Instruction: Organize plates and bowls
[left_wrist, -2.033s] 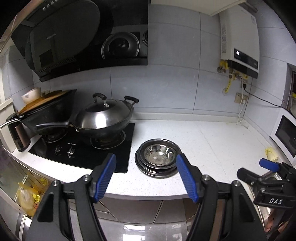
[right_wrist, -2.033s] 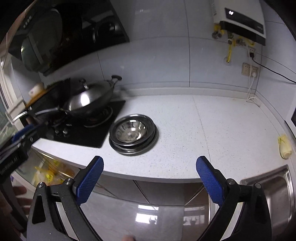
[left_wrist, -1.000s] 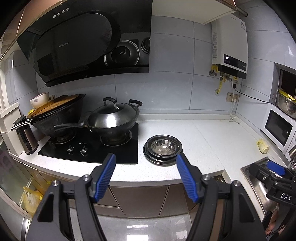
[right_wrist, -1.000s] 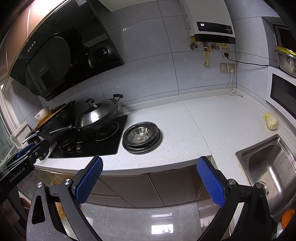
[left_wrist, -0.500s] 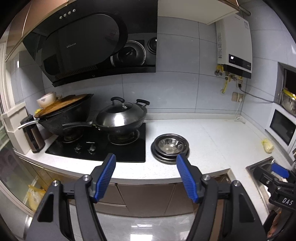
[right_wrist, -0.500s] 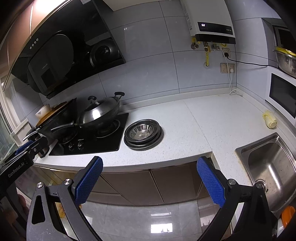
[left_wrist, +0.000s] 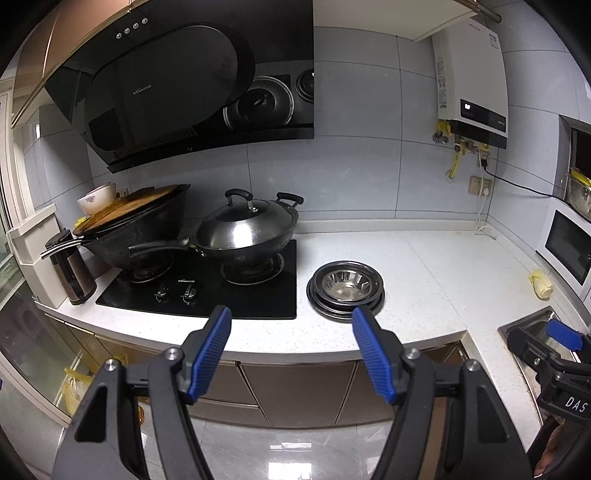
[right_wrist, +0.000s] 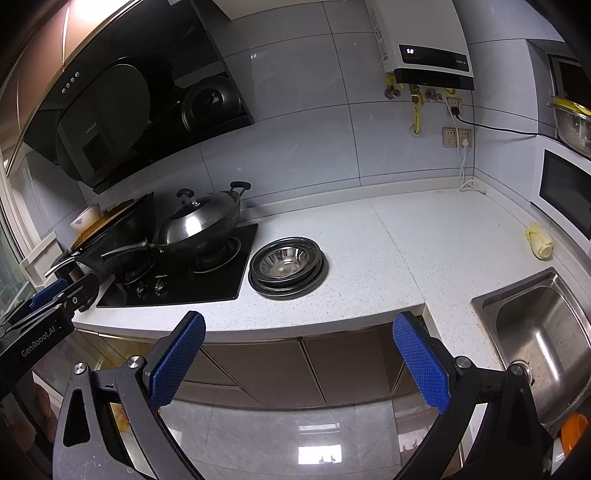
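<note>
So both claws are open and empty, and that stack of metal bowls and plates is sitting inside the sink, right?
Not quite. The stack of metal bowls and plates sits on the white countertop beside the black stove, not in the sink; the right wrist view shows both apart. The rest holds: the left claw and right claw are open and empty.

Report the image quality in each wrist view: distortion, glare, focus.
Left wrist view: heavy fisheye bends the counter edge, corners are vignetted black, ceiling-light glare sits on the floor tiles; the stacked bowls stay sharp.
Right wrist view: same barrel warp, a bright hotspot at the upper left, floor glare between the open right tongs; no motion blur.
</note>
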